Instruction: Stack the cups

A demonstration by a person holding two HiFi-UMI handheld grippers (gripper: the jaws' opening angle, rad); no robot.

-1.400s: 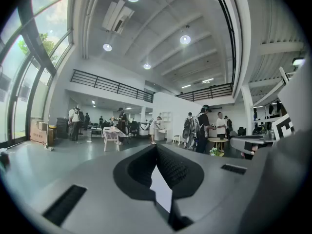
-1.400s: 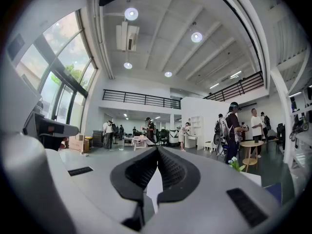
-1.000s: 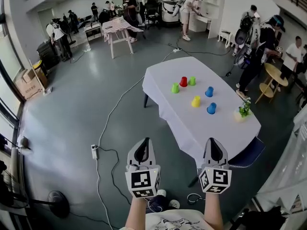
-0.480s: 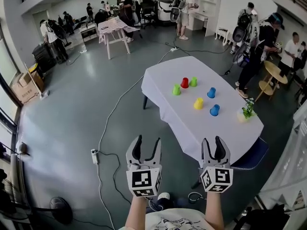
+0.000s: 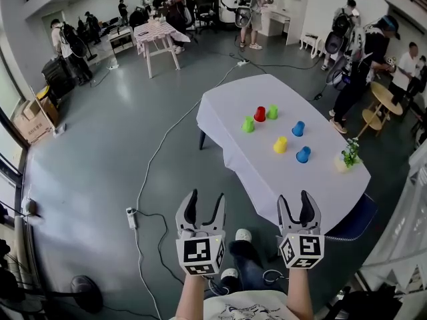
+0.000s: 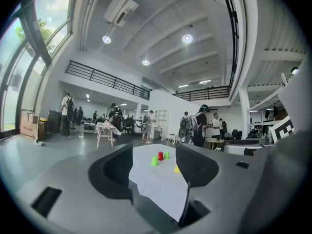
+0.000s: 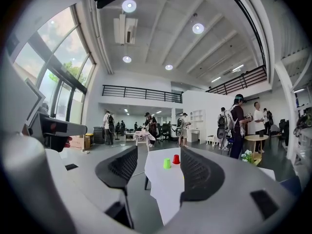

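Several upside-down cups stand apart on the white-clothed table (image 5: 227, 102): a red cup (image 5: 259, 114), two green cups (image 5: 247, 124) (image 5: 272, 112), a yellow cup (image 5: 280, 145) and two blue cups (image 5: 298, 129) (image 5: 303, 155). My left gripper (image 5: 205, 202) and right gripper (image 5: 295, 202) are held level, well short of the table's near edge. Both have just been opening, and nothing is between their jaws. Looking out between the left gripper's (image 6: 155, 167) jaws I see the green cup (image 6: 154, 161) and red cup (image 6: 160, 156) far off. The right gripper (image 7: 158, 167) frames the green cup (image 7: 166, 164) and red cup (image 7: 176, 159).
A small potted plant (image 5: 348, 157) stands at the table's right corner. A blue chair (image 5: 347, 215) sits by the near corner. A cable and power strip (image 5: 131, 213) lie on the grey floor at left. People stand around a round wooden table (image 5: 383, 104) at right and by the far desks.
Both grippers went from shut to open. The view has shifted a little toward the table, and a shoe has come into view below, between the grippers.
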